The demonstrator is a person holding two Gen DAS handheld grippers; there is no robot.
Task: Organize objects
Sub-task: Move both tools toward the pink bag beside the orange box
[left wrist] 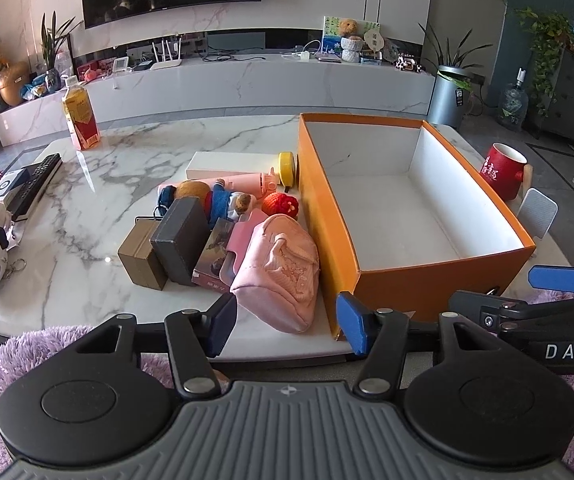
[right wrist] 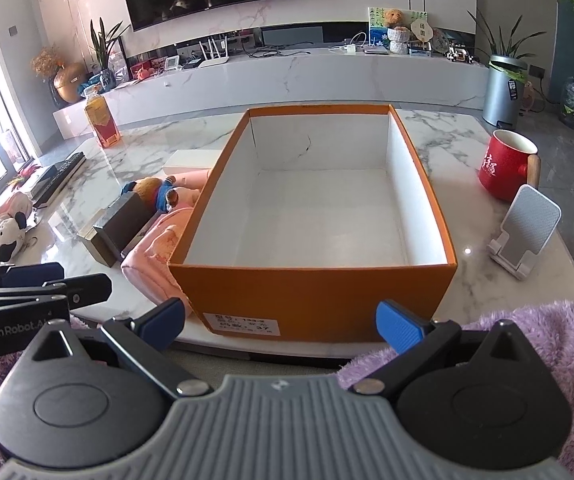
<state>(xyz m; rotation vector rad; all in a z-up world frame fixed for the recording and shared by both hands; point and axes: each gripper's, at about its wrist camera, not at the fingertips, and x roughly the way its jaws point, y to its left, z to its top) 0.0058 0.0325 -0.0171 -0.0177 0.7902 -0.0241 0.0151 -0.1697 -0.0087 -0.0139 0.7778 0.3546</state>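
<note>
I read "DAS" on the right gripper [left wrist: 559,280] body in the left wrist view, "GenRobot.AI" on the left gripper [right wrist: 27,276] in the right view; the label on the near wall of the orange box [right wrist: 311,292] is too blurred to read. The red mug [right wrist: 507,164] at far right bears white characters. Both grippers tilt downward over the near edge of the marble table [left wrist: 127,152]. Right jaws released, spread wide before the box's near wall, nothing between. Left jaws released, partly spread, the pink pouch [left wrist: 279,276] just beyond them, untouched, left of the empty box.
</note>
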